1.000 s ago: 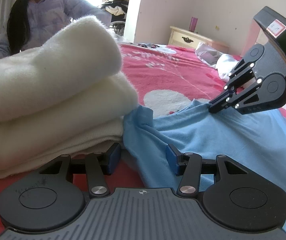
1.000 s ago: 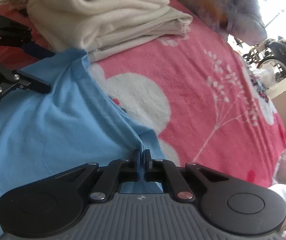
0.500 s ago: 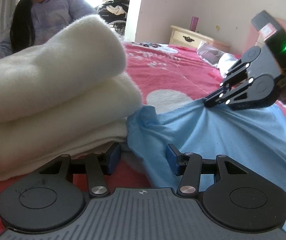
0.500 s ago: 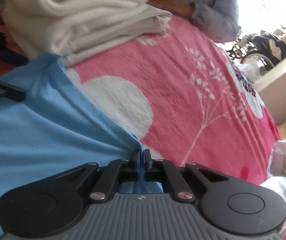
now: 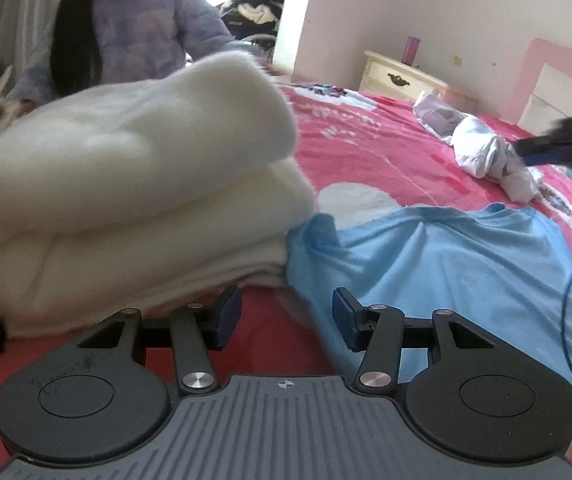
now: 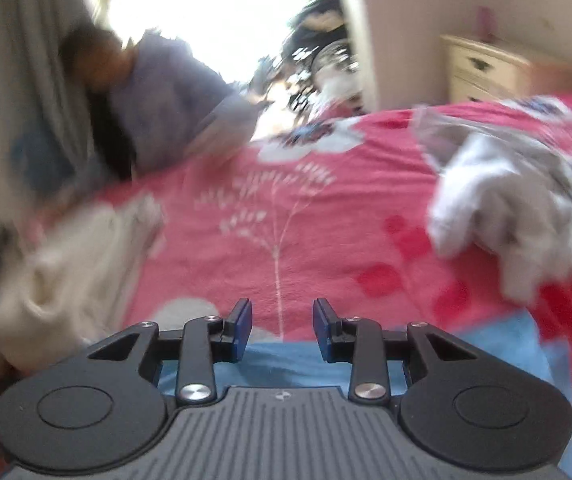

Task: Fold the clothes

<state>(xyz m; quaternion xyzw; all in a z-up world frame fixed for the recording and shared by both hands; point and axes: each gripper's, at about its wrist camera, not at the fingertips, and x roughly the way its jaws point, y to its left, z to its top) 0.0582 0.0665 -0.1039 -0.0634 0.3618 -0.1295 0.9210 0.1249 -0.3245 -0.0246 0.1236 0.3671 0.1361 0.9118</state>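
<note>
The left gripper (image 5: 286,318) sits low over the bed with its jaws spread and nothing between them, just short of the light blue shirt (image 5: 438,264). The shirt lies rumpled on the pink bedspread (image 5: 370,160), one corner touching the folded cream blanket (image 5: 125,200). The right gripper (image 6: 281,330) is spread apart too, hovering over the shirt's edge (its view is badly blurred). A crumpled grey-white garment (image 6: 518,208) lies near. A person in a lilac jacket (image 5: 141,28) is beyond the bed.
</note>
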